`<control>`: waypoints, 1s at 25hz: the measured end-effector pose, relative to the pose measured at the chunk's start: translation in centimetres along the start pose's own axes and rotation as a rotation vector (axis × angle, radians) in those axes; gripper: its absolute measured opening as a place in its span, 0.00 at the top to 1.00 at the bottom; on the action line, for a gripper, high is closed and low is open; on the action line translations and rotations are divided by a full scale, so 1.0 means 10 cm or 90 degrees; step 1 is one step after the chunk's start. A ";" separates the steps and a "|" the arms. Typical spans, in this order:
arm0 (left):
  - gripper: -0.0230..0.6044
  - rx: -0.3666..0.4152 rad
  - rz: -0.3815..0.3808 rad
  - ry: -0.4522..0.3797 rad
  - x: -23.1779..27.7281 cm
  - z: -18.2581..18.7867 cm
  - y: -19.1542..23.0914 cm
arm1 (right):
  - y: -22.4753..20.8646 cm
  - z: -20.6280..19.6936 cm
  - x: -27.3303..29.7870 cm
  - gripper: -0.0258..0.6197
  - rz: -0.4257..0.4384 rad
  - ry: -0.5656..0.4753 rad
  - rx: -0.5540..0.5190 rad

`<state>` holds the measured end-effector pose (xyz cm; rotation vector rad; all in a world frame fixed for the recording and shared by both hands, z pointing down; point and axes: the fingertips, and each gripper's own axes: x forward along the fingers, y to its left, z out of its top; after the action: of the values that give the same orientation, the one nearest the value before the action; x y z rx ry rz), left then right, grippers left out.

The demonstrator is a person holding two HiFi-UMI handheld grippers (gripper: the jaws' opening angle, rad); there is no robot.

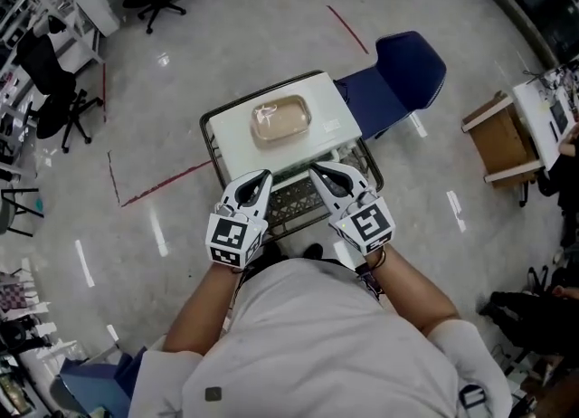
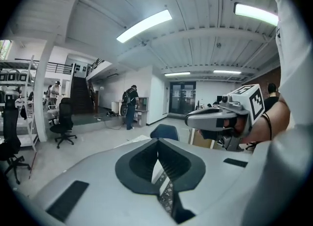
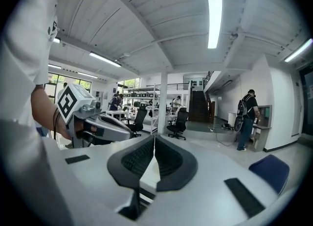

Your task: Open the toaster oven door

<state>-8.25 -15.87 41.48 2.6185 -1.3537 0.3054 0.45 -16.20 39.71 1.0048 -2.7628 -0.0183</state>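
Note:
From above, the toaster oven [image 1: 330,118] shows only as a white box top on a wire cart [image 1: 294,201]; its door is hidden. A tan tray [image 1: 280,119] lies on that top. My left gripper [image 1: 265,175] and right gripper [image 1: 315,172] hover side by side over the cart's near edge, close to my body and touching nothing. Both are shut and empty. In the left gripper view the left gripper [image 2: 158,141] points level across the room, with the right gripper [image 2: 220,117] beside it. In the right gripper view the right gripper [image 3: 154,138] has its pads together, the left gripper [image 3: 98,124] at its left.
A blue chair [image 1: 398,77] stands just beyond the cart at the right. A wooden crate [image 1: 498,140] sits further right. Black office chairs [image 1: 54,90] stand at the left, and red tape lines [image 1: 167,181] mark the grey floor. A person [image 2: 131,106] stands far off.

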 end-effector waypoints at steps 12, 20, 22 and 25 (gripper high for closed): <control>0.89 0.045 -0.070 0.090 0.12 -0.56 0.15 | 0.10 -0.56 0.42 0.92 0.115 0.146 -0.078; 0.74 0.051 -0.079 0.203 0.45 -1.07 -0.06 | 0.00 -1.31 0.40 0.77 0.275 0.268 -0.156; 0.70 0.042 -0.081 0.240 0.54 -1.22 -0.10 | -0.06 -1.48 0.40 0.76 0.315 0.293 -0.185; 0.66 0.052 -0.081 0.293 0.66 -1.45 -0.10 | -0.12 -1.72 0.42 0.75 0.366 0.328 -0.225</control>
<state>-5.14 -16.80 57.12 2.4643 -1.0332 0.8941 1.35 -18.85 57.24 0.0857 -2.3448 -0.1346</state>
